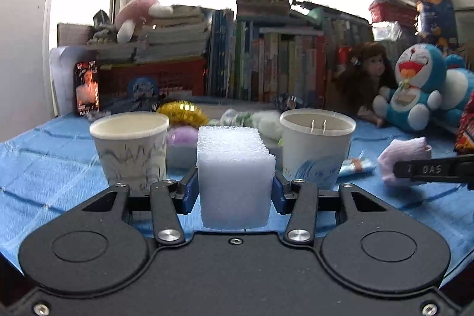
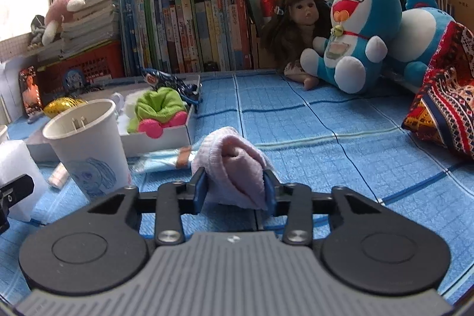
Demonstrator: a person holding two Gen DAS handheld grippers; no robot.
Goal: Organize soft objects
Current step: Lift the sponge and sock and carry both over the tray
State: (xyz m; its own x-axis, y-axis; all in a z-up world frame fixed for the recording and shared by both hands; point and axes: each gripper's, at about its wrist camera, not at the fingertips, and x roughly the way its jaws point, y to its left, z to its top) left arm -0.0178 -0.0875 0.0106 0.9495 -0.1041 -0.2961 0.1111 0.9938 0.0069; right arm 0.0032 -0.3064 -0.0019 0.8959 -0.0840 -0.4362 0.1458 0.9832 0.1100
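My left gripper [image 1: 235, 191] is shut on a white foam block [image 1: 234, 168] and holds it upright in front of two paper cups. My right gripper [image 2: 234, 188] is shut on a folded pale pink cloth [image 2: 234, 165] just above the blue mat. That cloth also shows at the right of the left wrist view [image 1: 400, 159], with a right finger [image 1: 426, 169] on it. The foam block shows at the left edge of the right wrist view [image 2: 14, 168]. A white tray [image 2: 166, 135] holds a green and pink soft toy [image 2: 160, 111].
Two paper cups stand on the blue mat [image 2: 311, 123]: one on the left [image 1: 130, 147], one on the right [image 1: 314, 147] with a plug inside. A Doraemon plush [image 2: 358, 34], a doll [image 2: 296, 25], a patterned knit [image 2: 444, 96] and a wall of books [image 2: 192, 28] lie behind.
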